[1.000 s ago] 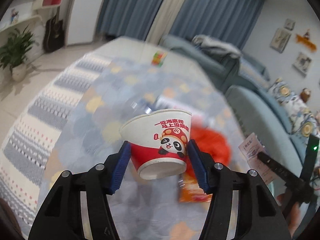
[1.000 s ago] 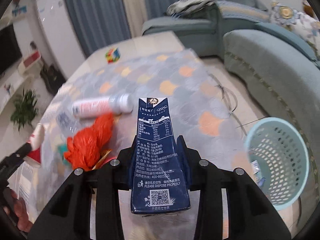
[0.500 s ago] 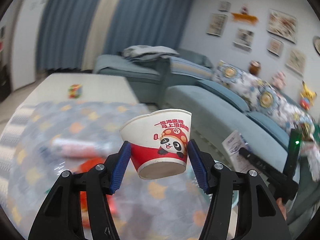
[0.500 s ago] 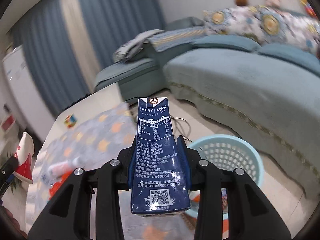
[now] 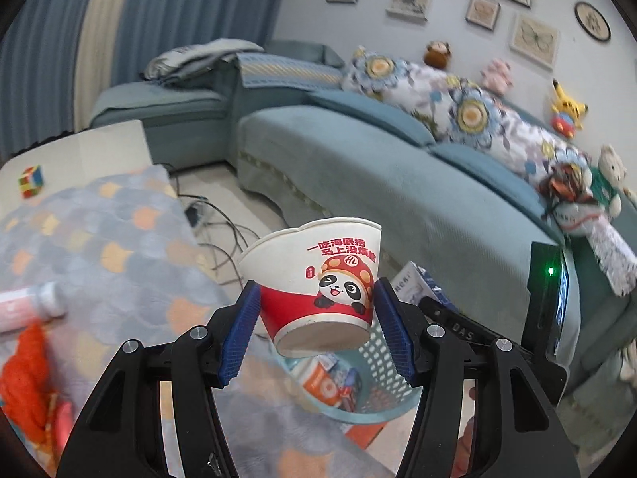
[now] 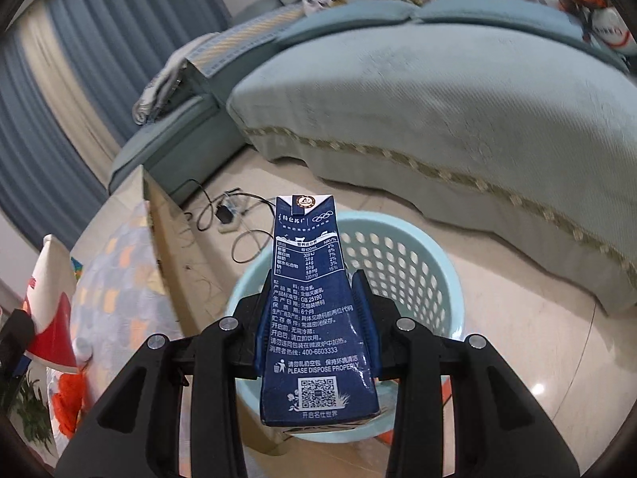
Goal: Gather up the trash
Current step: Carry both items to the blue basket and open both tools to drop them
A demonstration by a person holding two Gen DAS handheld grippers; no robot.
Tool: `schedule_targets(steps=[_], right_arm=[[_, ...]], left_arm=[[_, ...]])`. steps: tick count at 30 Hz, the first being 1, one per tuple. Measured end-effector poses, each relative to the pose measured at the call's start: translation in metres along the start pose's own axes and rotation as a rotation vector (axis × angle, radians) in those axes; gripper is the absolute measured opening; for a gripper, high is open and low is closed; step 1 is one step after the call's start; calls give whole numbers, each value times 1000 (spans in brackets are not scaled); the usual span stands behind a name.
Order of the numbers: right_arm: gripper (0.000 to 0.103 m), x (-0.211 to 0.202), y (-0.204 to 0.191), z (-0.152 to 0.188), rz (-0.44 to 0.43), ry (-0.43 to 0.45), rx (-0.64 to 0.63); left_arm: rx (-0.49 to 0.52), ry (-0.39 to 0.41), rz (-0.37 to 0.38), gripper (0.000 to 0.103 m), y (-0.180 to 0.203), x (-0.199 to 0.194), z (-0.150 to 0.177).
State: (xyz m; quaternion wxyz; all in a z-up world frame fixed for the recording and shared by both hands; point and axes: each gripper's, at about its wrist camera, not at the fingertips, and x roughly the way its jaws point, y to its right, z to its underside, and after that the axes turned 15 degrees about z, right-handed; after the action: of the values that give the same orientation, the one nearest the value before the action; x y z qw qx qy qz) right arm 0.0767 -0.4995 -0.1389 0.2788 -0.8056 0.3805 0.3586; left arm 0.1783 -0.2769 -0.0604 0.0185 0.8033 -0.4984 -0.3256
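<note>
My left gripper is shut on a red-and-white paper cup with a panda print, held in the air above the table edge. Below and behind it stands a light-blue perforated basket holding some wrappers. My right gripper is shut on a dark blue milk carton, held over the same basket. The cup also shows at the left edge of the right wrist view. The carton's white end shows behind the cup.
A table with a patterned cloth lies at left, carrying a pink-white bottle, an orange bag and a colour cube. A blue sofa curves behind the basket. Cables lie on the floor.
Both grippers have swung right from over the table toward the basket, keeping hold of the cup and the carton. The basket now sits directly under the carton.
</note>
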Motion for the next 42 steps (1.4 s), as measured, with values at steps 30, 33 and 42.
schedule_targets(steps=[30, 33, 42], right_arm=[[68, 105, -54, 39, 295, 28, -349], [68, 122, -62, 47, 345, 40, -414], [68, 113, -63, 55, 428, 95, -455]], left_arm=[[-119, 15, -119, 72, -60, -60, 34], [-160, 38, -166, 72, -76, -87, 45], [-316, 183, -347, 72, -136, -206, 71]])
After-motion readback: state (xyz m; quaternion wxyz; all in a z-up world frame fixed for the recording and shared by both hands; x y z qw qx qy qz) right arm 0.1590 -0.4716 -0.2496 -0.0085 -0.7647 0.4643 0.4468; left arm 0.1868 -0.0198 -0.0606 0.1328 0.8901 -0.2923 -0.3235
